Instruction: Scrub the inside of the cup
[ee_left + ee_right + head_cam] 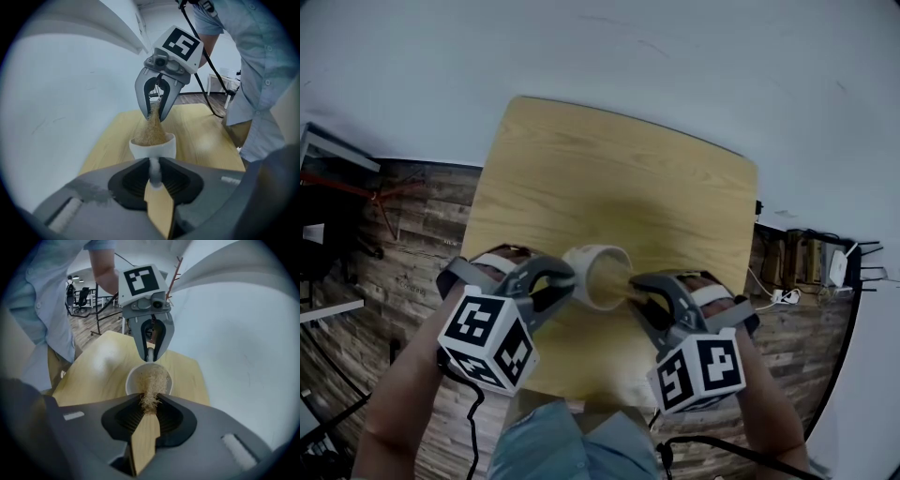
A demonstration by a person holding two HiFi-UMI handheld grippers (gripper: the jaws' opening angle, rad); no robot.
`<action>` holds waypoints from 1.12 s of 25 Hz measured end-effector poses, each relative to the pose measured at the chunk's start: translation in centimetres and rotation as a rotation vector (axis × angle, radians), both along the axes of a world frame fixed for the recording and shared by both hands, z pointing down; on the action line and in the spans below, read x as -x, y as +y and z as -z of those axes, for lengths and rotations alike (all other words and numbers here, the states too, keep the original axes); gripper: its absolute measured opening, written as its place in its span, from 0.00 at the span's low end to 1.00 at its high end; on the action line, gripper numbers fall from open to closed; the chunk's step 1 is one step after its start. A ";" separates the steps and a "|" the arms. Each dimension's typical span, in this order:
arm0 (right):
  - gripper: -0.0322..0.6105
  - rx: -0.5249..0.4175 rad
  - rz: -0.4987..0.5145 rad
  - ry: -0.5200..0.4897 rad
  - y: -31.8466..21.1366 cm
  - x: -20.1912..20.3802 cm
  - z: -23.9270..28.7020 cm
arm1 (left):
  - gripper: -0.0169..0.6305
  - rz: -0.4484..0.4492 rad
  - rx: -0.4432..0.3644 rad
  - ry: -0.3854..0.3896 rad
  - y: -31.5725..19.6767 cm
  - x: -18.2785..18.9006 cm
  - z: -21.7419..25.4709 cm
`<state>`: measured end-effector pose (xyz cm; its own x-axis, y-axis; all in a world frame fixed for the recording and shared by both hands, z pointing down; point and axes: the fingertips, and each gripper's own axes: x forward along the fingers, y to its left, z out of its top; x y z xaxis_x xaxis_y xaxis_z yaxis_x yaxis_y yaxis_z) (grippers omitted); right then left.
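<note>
Filling the middle of the head view, a pale wood surface (609, 159) stands on a dark plank floor (412, 234), with a white wall beyond its 12 o'clock edge. The person's light blue shirt (553, 445) shows at 6 o'clock, and both bare forearms reach in from the lower corners.

The left hand-held gripper (561, 281) sits at 9 o'clock of the cup. In its own view its jaws are clenched on the cup's thin white handle (154, 168), which stands upright between the pads. The right hand-held gripper (639, 291) comes in from 3 o'clock. Its jaws are closed on the tail of a tan fibrous scrubber (150, 385).

The white cup (589, 262) is held up between the two hand-held grippers, over the part of the surface nearest the 6 o'clock edge. It seems tipped with its mouth toward 3 o'clock, though the head view is too soft to be sure. The scrubber's bushy end is inside the cup, filling most of the mouth and touching the inner wall.
</note>
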<state>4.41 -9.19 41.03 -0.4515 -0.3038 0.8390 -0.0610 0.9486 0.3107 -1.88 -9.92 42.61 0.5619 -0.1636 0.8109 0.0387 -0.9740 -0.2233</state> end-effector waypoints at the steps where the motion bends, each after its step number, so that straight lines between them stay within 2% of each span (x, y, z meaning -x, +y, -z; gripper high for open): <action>1: 0.17 -0.003 0.020 0.021 0.0 0.1 -0.1 | 0.17 -0.002 -0.002 -0.003 0.1 0.0 0.0; 6: 0.16 -0.007 0.068 0.054 -0.2 0.7 -0.7 | 0.17 -0.012 -0.006 -0.019 0.2 0.2 -0.1; 11: 0.16 0.023 0.103 0.182 -0.3 -0.6 -2.3 | 0.17 -0.024 -0.008 -0.009 0.2 -0.5 0.3; 14: 0.16 0.060 0.107 0.158 0.2 0.1 -2.5 | 0.17 -0.031 -0.005 0.006 0.3 -1.0 0.5; 17: 0.16 0.051 0.093 0.165 -0.1 0.7 -3.1 | 0.17 -0.041 -0.005 0.012 0.5 -1.5 0.7; 28: 0.19 0.042 0.097 0.042 -1.0 2.0 -5.1 | 0.17 -0.029 0.006 0.021 0.3 -1.6 0.7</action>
<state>2.37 -10.21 46.08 -0.4408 -0.2248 0.8690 0.0442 0.9615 0.2711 -0.27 -9.66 41.89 0.5829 -0.1420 0.8000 0.0627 -0.9738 -0.2185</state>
